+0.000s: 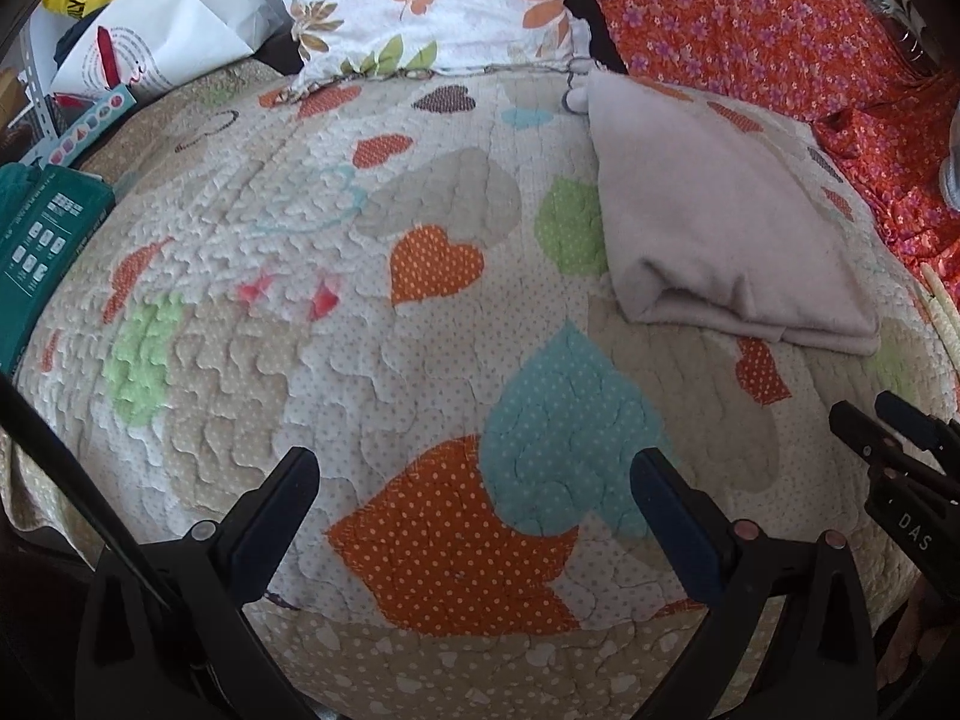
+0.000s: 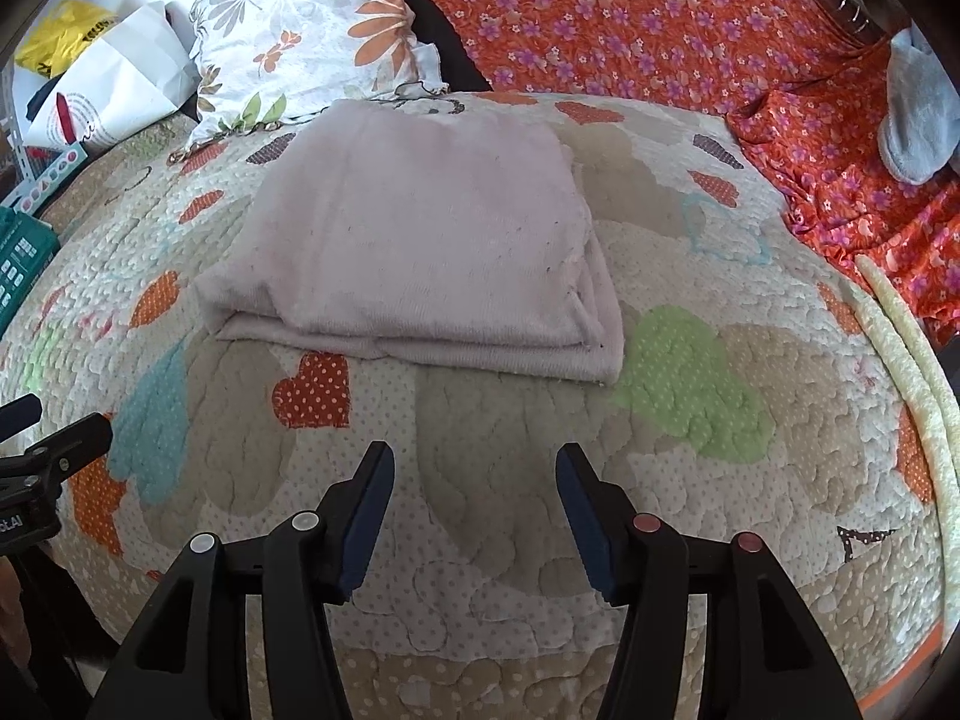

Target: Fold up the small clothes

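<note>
Two black plastic claws hang released over a puffy quilt [image 2: 480,510] stitched with dotted hearts: the right gripper [image 2: 474,474] with nothing between its blue-padded fingers, the left gripper [image 1: 474,480] spread wider. Just beyond the right gripper lies the folded garment [image 2: 420,246], soft pale-pink knit, squared and layered. Behind it leans a floral pillow [image 2: 312,30]. Only the left view reads "DAS" on the right gripper; only the right view shows a grey fuzzy sock [image 2: 918,120].
</note>
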The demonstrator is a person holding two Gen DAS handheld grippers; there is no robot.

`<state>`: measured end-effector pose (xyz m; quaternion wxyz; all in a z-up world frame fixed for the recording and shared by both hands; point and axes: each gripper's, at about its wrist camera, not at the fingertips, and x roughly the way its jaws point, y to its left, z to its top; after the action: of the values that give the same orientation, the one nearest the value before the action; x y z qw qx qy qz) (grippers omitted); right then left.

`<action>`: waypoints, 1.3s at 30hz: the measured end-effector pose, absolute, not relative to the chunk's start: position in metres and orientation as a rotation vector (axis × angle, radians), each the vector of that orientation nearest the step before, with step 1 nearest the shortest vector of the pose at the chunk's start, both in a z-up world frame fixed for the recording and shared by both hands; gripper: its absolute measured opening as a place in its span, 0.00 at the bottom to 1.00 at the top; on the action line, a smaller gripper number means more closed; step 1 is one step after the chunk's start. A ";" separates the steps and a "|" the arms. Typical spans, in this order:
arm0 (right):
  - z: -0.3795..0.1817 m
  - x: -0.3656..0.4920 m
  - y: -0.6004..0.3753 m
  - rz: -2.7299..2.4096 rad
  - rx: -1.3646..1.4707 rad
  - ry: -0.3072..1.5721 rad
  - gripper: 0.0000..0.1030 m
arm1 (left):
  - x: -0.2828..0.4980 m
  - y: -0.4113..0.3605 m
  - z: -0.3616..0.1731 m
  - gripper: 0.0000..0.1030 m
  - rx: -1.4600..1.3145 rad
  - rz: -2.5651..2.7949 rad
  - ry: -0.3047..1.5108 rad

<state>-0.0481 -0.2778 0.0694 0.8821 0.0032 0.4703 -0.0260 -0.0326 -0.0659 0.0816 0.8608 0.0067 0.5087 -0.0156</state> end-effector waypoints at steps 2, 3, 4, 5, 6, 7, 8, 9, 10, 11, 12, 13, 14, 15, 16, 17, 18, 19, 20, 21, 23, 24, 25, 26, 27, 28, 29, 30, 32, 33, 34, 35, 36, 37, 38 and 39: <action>0.068 -0.047 -0.277 -0.059 -0.007 0.979 0.60 | -0.031 -0.066 0.073 1.00 0.013 -0.037 1.086; 0.068 -0.047 -0.277 -0.062 -0.013 0.979 0.60 | -0.030 -0.066 0.070 1.00 0.012 -0.040 1.093; 0.067 -0.046 -0.276 -0.063 -0.017 0.980 0.60 | -0.030 -0.066 0.067 1.00 0.013 -0.042 1.102; 0.067 -0.046 -0.276 -0.063 -0.018 0.981 0.60 | -0.028 -0.066 0.062 1.00 0.014 -0.045 1.114; 0.066 -0.045 -0.276 -0.064 -0.019 0.983 0.60 | -0.027 -0.066 0.059 1.00 0.011 -0.059 1.121; 0.065 -0.045 -0.275 -0.064 -0.020 0.985 0.60 | -0.027 -0.065 0.057 1.00 0.001 -0.064 1.123; 0.064 -0.044 -0.276 -0.064 -0.021 0.988 0.60 | -0.027 -0.063 0.056 1.00 -0.009 -0.067 1.121; 0.062 -0.043 -0.275 -0.064 -0.022 0.989 0.60 | -0.026 -0.063 0.056 1.00 -0.017 -0.070 1.119; 0.062 -0.042 -0.275 -0.065 -0.023 0.990 0.61 | -0.025 -0.062 0.056 1.00 -0.021 -0.073 1.119; 0.061 -0.042 -0.275 -0.066 -0.025 0.990 0.62 | -0.024 -0.062 0.055 1.00 -0.024 -0.079 1.119; 0.061 -0.042 -0.275 -0.067 -0.027 0.989 0.62 | -0.024 -0.061 0.054 1.00 -0.028 -0.081 1.118; 0.060 -0.042 -0.274 -0.069 -0.029 0.989 0.63 | -0.024 -0.060 0.054 1.00 -0.032 -0.083 1.116; 0.060 -0.041 -0.275 -0.069 -0.030 0.988 0.64 | -0.024 -0.060 0.053 1.00 -0.035 -0.083 1.113; 0.060 -0.041 -0.275 -0.069 -0.029 0.989 0.65 | -0.024 -0.060 0.053 1.00 -0.035 -0.083 1.108; 0.059 -0.040 -0.275 -0.069 -0.030 0.990 0.65 | -0.025 -0.060 0.053 1.00 -0.035 -0.083 1.103; 0.058 -0.040 -0.275 -0.072 -0.031 0.990 0.67 | -0.025 -0.060 0.052 1.00 -0.035 -0.083 1.098; 0.058 -0.039 -0.275 -0.073 -0.032 0.990 0.67 | -0.025 -0.059 0.052 1.00 -0.036 -0.083 1.094; 0.057 -0.039 -0.275 -0.081 -0.030 0.992 0.69 | -0.026 -0.059 0.052 1.00 -0.038 -0.083 1.091; 0.057 -0.038 -0.276 -0.083 -0.031 0.992 0.71 | -0.026 -0.060 0.052 1.00 -0.040 -0.083 1.087; 0.056 -0.038 -0.276 -0.087 -0.030 0.992 0.72 | -0.027 -0.060 0.052 1.00 -0.041 -0.084 1.084; 0.055 -0.037 -0.278 -0.091 -0.021 0.993 0.74 | -0.027 -0.060 0.052 1.00 -0.042 -0.084 1.081; 0.055 -0.037 -0.279 -0.091 -0.016 0.993 0.75 | -0.027 -0.060 0.052 1.00 -0.044 -0.084 1.080; 0.054 -0.037 -0.280 -0.093 -0.013 0.993 0.76 | -0.027 -0.060 0.052 1.00 -0.044 -0.085 1.080; 0.054 -0.037 -0.280 -0.094 -0.013 0.993 0.76 | -0.027 -0.060 0.052 1.00 -0.043 -0.085 1.081; 0.054 -0.036 -0.280 -0.095 -0.013 0.993 0.77 | -0.027 -0.060 0.052 1.00 -0.043 -0.084 1.082; 0.054 -0.036 -0.280 -0.096 -0.015 0.992 0.78 | -0.027 -0.060 0.052 1.00 -0.044 -0.084 1.082; 0.053 -0.036 -0.280 -0.098 -0.016 0.992 0.78 | -0.027 -0.060 0.052 1.00 -0.045 -0.085 1.082; 0.053 -0.036 -0.280 -0.099 -0.017 0.991 0.78 | -0.027 -0.060 0.052 1.00 -0.046 -0.085 1.083; 0.053 -0.035 -0.280 -0.100 -0.018 0.991 0.79 | -0.028 -0.060 0.052 1.00 -0.049 -0.086 1.081; 0.053 -0.035 -0.281 -0.101 -0.017 0.991 0.80 | -0.028 -0.060 0.052 1.00 -0.052 -0.087 1.081; 0.052 -0.034 -0.281 -0.102 -0.017 0.991 0.80 | -0.028 -0.060 0.052 1.00 -0.053 -0.088 1.080; 0.052 -0.034 -0.282 -0.101 -0.016 0.991 0.81 | -0.028 -0.060 0.052 1.00 -0.054 -0.089 1.080; 0.052 -0.033 -0.283 -0.102 -0.015 0.991 0.81 | -0.028 -0.060 0.052 1.00 -0.055 -0.088 1.081; 0.052 -0.033 -0.283 -0.104 -0.015 0.991 0.82 | -0.028 -0.061 0.052 1.00 -0.056 -0.087 1.081; 0.052 -0.033 -0.283 -0.105 -0.013 0.991 0.83 | -0.028 -0.061 0.052 1.00 -0.055 -0.087 1.081; 0.052 -0.033 -0.284 -0.106 -0.012 0.991 0.83 | -0.028 -0.061 0.052 1.00 -0.055 -0.086 1.081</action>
<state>-0.0333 -0.2837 0.0520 0.8783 -0.0056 0.4754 -0.0509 -0.0284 -0.0606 0.0518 0.8562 -0.0261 0.5143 -0.0409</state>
